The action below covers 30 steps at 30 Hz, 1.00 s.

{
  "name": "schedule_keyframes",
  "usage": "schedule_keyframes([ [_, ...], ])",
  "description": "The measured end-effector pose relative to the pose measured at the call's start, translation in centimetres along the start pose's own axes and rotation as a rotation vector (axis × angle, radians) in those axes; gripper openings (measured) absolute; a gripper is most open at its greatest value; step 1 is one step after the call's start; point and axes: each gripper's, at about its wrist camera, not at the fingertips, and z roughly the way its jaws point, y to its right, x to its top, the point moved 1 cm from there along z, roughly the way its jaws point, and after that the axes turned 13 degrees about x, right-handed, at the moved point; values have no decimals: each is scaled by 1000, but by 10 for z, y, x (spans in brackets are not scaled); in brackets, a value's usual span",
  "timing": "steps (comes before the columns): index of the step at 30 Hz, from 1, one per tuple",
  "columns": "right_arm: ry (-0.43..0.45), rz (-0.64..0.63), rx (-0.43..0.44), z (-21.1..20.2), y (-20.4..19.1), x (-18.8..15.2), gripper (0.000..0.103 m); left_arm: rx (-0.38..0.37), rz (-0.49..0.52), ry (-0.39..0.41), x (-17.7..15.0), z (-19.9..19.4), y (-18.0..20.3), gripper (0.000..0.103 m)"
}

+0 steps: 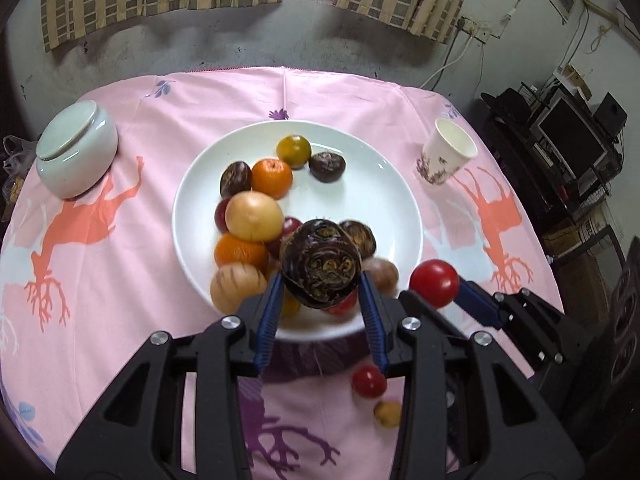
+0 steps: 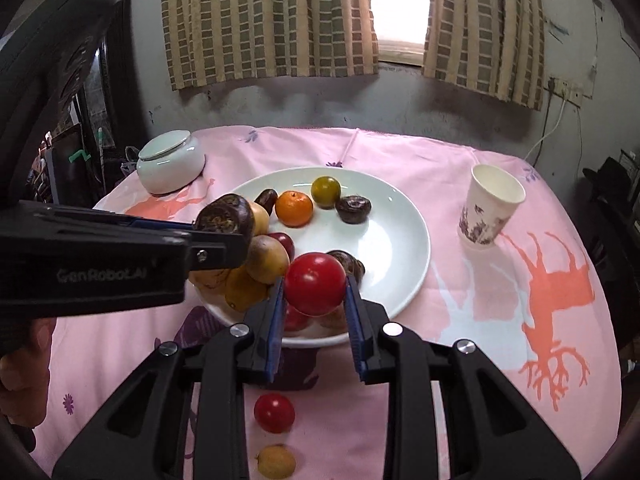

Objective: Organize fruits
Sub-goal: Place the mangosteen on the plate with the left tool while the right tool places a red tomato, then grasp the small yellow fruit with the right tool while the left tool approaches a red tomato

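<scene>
We are gripping a red tomato [image 2: 315,284] in our right gripper [image 2: 316,300] at frame centre. Our left gripper [image 2: 224,236] is clamping a dark fruit [image 2: 225,214] at left.

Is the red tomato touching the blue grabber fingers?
Touching. The right wrist view shows the tomato squeezed between both blue fingers of the right gripper.

a dark brown, ringed water chestnut [image 1: 320,266] sits clamped between the left gripper [image 1: 320,300] pads, above the white plate [image 1: 384,200] of mixed fruits. a glossy red tomato [image 2: 315,283] is pinched in the right gripper [image 2: 316,312]. behind its fingers, on the pink cloth, lie a smaller tomato [image 2: 274,413] and a yellow fruit [image 2: 276,460].
</scene>
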Motion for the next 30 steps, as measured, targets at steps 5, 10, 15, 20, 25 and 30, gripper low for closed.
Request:
schedule_keyframes([
  [5,12,-73,-35,26,1,4,29,-21,-55,-27,14,27,-9,39],
  [10,56,-202,-178,43,-2,3,61,7,-123,-45,18,46,-15,83],
  [15,53,-199,-146,42,5,2,61,51,-150,-4,23,42,-19,91],
  [20,38,-135,-137,28,11,-4,61,85,-77,5,16,30,-17,91],
  [25,10,-49,-130,2,18,-20,61,118,-2,18,-2,11,-13,91],
  [30,-32,46,-96,-24,24,-40,61,139,16,-16,-28,-2,-15,92],
])
